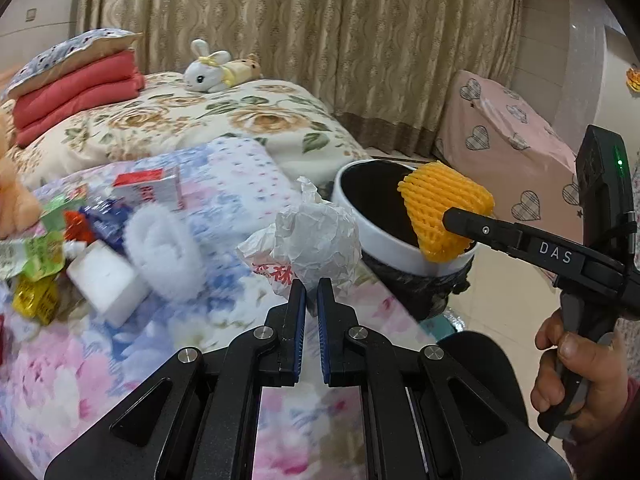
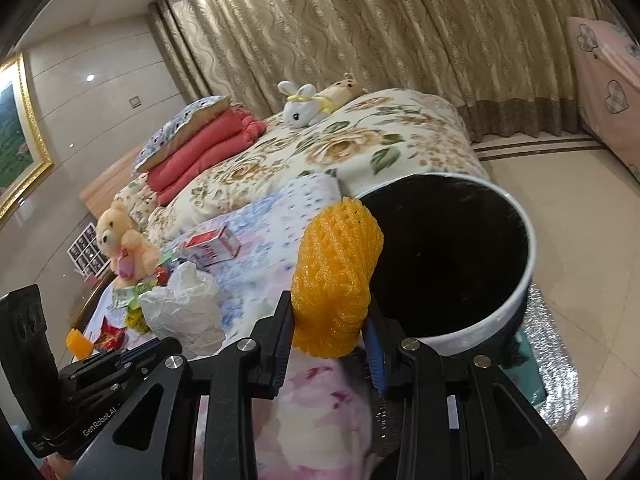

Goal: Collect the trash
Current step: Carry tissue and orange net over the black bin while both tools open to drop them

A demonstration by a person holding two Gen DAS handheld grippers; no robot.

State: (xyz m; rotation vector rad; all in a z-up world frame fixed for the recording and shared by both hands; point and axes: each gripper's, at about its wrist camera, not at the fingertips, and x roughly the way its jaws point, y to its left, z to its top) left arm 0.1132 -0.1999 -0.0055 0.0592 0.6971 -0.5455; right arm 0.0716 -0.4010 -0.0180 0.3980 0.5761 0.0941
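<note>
A: What is the right claw (image 2: 329, 320) doing?

B: It pinches an orange foam fruit net (image 2: 336, 280) between its two fingers, the net standing upright out of the grip. In the left wrist view the same net (image 1: 444, 210) hangs over the near rim of the white bin (image 1: 400, 254), partly above its dark opening.

A: And the left claw (image 1: 311, 292)?

B: Its fingers stand nearly pressed together with only a narrow slit between them, gripping nothing. Just ahead at 12 o'clock lies a crumpled white paper bag (image 1: 316, 240) with red print, near the fingertips; I cannot tell whether they touch.

A: What lies around it?

B: All on the bed (image 1: 248, 120). At 10 o'clock from the bag sits a white foam net (image 1: 164, 252), beside it a white block (image 1: 106, 280), and behind them a red and white carton (image 1: 150, 188). Farther towards 9 o'clock is a heap of green, red and yellow wrappers (image 1: 36, 264).

A: Anything between bag and bin?

B: Nothing; the bin stands off the bed's edge at 2 o'clock from the bag, its rim close beside it. Far back at 11 o'clock are a plush rabbit (image 1: 208, 68) and folded red blankets (image 1: 76, 92)
</note>
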